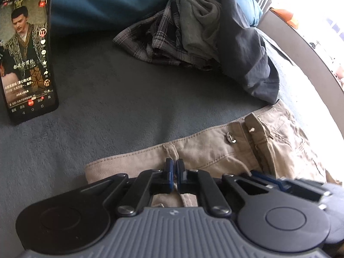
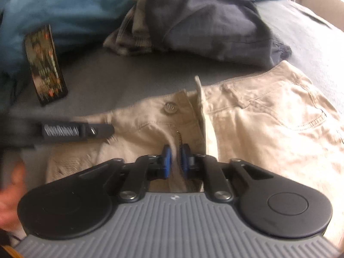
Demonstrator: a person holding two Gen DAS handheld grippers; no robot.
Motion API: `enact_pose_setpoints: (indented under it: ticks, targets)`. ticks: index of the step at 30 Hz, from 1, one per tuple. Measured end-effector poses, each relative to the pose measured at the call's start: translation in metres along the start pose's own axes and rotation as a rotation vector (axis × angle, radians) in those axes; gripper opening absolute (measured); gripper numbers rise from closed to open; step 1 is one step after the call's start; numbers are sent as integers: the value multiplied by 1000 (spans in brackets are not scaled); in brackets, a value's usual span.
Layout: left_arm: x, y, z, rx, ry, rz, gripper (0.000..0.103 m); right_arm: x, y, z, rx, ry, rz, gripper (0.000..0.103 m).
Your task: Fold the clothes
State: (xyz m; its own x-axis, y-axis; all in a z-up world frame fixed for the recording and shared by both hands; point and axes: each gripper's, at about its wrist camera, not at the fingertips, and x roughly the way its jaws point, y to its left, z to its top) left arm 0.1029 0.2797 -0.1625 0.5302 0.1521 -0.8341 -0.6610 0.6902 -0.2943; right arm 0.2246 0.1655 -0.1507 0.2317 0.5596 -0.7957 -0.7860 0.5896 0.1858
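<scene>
The left gripper (image 1: pixel 174 167) sits nearest, its blue-padded jaws pressed together on the waistband of the beige trousers (image 1: pixel 215 150), close to a belt loop. The right gripper (image 2: pixel 176 157) is down on the same trousers at the open fly; its jaws stand a little apart with a ridge of beige cloth rising between the pads, and whether they press it cannot be told. In the right wrist view the left gripper's sprung finger lies across the trousers' waist at the left, blurred, with a hand (image 2: pixel 10 193) at the picture's left edge.

The trousers lie spread on the grey bed cover (image 1: pixel 107 99), waistband toward the pillows, metal button (image 1: pixel 231 138) showing beside the fly, their far side reaching toward the bed's right edge. Beyond the waistband a heap of unfolded clothes (image 1: pixel 204 32) touches the trousers at its near end: a dark grey garment on top, a pale one and a checked one beneath. Toward the bed's far left a phone (image 1: pixel 28 53) stands upright with its screen lit, leaning on a blue pillow (image 1: pixel 96 4)
</scene>
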Motion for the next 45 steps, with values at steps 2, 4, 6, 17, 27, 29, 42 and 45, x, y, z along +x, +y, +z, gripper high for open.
enact_pose_setpoints:
  ticks: [2, 4, 6, 17, 27, 29, 42, 45]
  targets:
    - [0, 1, 0, -3, -4, -7, 5, -16, -5, 5, 23, -69, 17, 27]
    - [-1, 2, -1, -7, -8, -9, 5, -24, -7, 10, 24, -116, -4, 33]
    - [-2, 0, -1, -7, -10, -8, 5, -22, -9, 14, 5, -131, -54, 34]
    - [-11, 8, -4, -17, -6, -25, 5, 11, 8, 11, -112, -145, -142, 4]
    - [-16, 6, -7, 17, -8, -7, 5, 27, 2, 4, -82, -165, -105, 5]
    - [-18, 5, -7, 22, -7, 2, 8, 25, -4, 3, -35, -167, -70, 12]
    - [-52, -5, -7, 24, -33, 54, 31, -104, -54, -25, 349, -330, 70, 44]
    - [-66, -18, -14, 56, -50, 55, 31, -140, -76, -57, 493, -357, 86, 44]
